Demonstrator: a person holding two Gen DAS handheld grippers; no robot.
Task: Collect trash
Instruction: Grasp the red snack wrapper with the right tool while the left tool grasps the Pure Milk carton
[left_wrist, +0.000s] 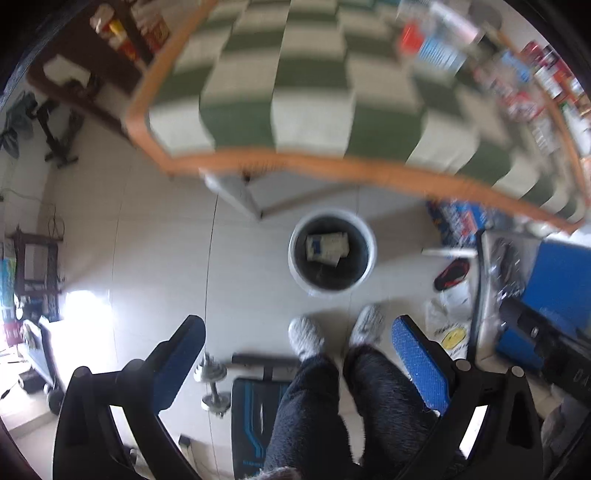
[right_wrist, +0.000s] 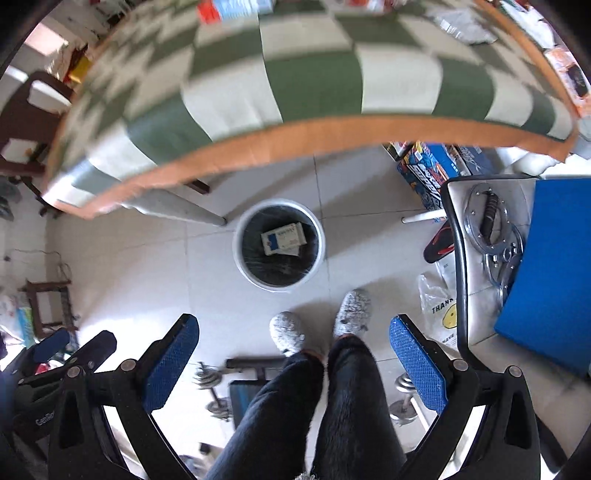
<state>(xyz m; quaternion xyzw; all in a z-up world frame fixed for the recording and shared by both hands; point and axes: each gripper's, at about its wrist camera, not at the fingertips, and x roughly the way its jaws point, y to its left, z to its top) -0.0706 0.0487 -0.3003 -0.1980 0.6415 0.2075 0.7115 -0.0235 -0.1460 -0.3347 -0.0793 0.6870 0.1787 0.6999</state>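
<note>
A round white bin (left_wrist: 364, 236) with a dark liner stands on the tiled floor below the table edge. It also shows in the right wrist view (right_wrist: 320, 236). White-and-blue packets (left_wrist: 327, 246) lie inside it, also seen in the right wrist view (right_wrist: 283, 238). My left gripper (left_wrist: 299, 338) is open and empty, high above the floor. My right gripper (right_wrist: 294, 334) is open and empty too. Both point down toward the bin. More items lie blurred on the far side of the table, a red-and-blue box (right_wrist: 236, 8) among them.
A table with a green-and-white checked cloth and orange rim (left_wrist: 332, 166) (right_wrist: 325, 136) overhangs the floor. The person's legs and grey slippers (right_wrist: 286, 332) stand before the bin. Dumbbells (right_wrist: 210, 380), a bench, a chair with a blue board (right_wrist: 554, 266), boxes (right_wrist: 428, 166) and a plastic bag (right_wrist: 437, 306) lie around.
</note>
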